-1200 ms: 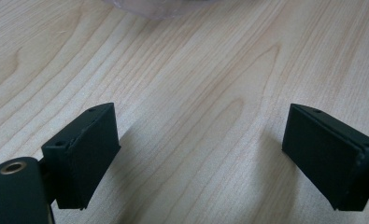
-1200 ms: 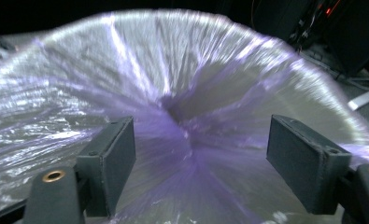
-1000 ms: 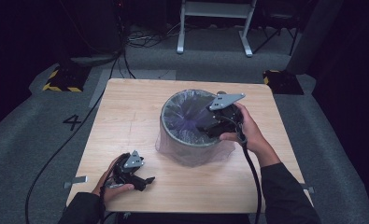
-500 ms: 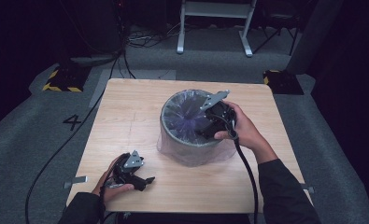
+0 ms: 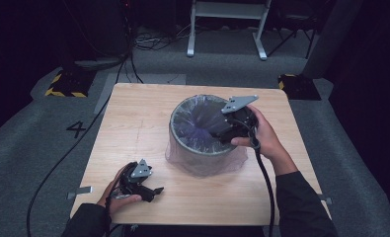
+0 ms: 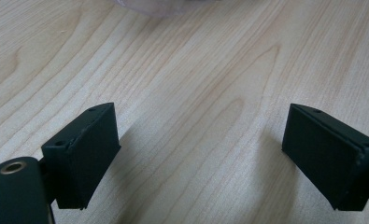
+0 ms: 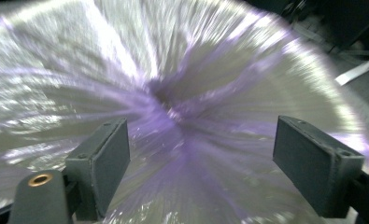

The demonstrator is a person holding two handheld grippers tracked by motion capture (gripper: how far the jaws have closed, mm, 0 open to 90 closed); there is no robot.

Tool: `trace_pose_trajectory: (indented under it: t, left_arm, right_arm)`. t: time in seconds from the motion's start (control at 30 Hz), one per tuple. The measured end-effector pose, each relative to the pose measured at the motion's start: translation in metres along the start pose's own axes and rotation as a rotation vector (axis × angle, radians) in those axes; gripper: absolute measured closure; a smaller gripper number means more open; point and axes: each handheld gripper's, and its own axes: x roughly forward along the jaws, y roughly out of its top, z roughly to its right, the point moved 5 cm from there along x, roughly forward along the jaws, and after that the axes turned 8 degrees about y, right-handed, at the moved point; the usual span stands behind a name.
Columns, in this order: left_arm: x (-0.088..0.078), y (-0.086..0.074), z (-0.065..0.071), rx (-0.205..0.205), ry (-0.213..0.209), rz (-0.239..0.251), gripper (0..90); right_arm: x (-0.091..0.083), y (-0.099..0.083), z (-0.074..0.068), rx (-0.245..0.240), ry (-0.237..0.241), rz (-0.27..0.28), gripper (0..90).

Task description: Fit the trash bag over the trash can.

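1. Since a second ago the right gripper [image 5: 221, 129] has shifted slightly over the bin's rim, its grey plate swung a little; the left gripper [image 5: 150, 191] has stayed put.
2. The right gripper's jaws stand wide apart with nothing between them, aimed into the translucent purple-tinted plastic liner [image 7: 182, 116] of the round grey bin [image 5: 202, 148], which stands mid-way on the pale wooden surface [image 5: 133, 128].
3. The left gripper rests low on the surface near its front edge, jaws wide open, gripping nothing.
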Motion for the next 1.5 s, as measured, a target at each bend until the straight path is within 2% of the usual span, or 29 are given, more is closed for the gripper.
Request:
trace_pose_trajectory:
  t: [0.1,0.33,0.5,0.67,0.77,1.0,1.3,1.4,1.5]
  left_arm:
    - [0.000,0.000,0.000,0.000,0.000,0.000,10.5]
    - [0.000,0.000,0.000,0.000,0.000,0.000,10.5]
    - [0.000,0.000,0.000,0.000,-0.002,0.000,10.4]
    - [0.000,0.000,0.000,0.001,-0.003,0.000,10.2]
    - [0.001,0.000,0.000,-0.003,-0.004,0.001,10.0]
    - [0.001,0.001,0.000,-0.003,-0.008,0.000,9.7]
    - [0.001,0.001,0.000,-0.002,-0.008,0.001,9.7]
    - [0.001,0.001,0.000,-0.002,-0.008,0.001,9.7]
    - [0.001,0.001,0.000,-0.002,-0.008,0.001,9.7]
  right_arm:
    - [-0.014,0.002,0.000,0.009,-0.008,0.060,18.5]
    - [-0.042,-0.008,-0.007,0.009,-0.034,0.128,16.1]
    - [-0.061,-0.029,-0.012,0.012,-0.073,0.175,16.2]
    - [-0.072,-0.053,-0.015,0.024,-0.093,0.189,16.1]
    - [-0.077,-0.071,-0.015,0.039,-0.123,0.190,16.2]
    - [-0.071,-0.114,-0.015,0.095,-0.142,0.174,16.2]
    - [-0.058,-0.154,-0.013,0.143,-0.160,0.113,16.2]
    - [-0.052,-0.168,-0.012,0.181,-0.126,0.101,16.3]
    - [-0.047,-0.182,-0.011,0.193,-0.131,0.066,16.3]
